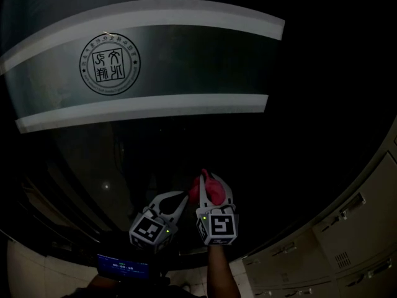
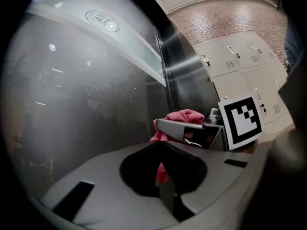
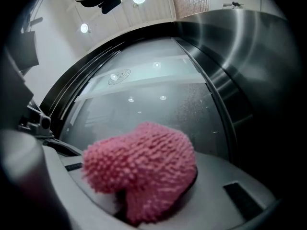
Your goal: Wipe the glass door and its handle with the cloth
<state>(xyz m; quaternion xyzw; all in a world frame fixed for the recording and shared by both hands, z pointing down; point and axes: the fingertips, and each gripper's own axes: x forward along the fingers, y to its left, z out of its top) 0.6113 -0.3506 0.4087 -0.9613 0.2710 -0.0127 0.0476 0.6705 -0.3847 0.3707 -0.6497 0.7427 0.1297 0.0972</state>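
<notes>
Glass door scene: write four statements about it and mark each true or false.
1. The right claw is shut on a pink cloth. True.
2. The cloth is spread flat against the glass door. False: it is bunched up between the claw's jaws.
3. A round seal sits on the glass between two pale bands. True.
4. In the head view, the lockers stand at the left of the door. False: they stand at its right.
</notes>
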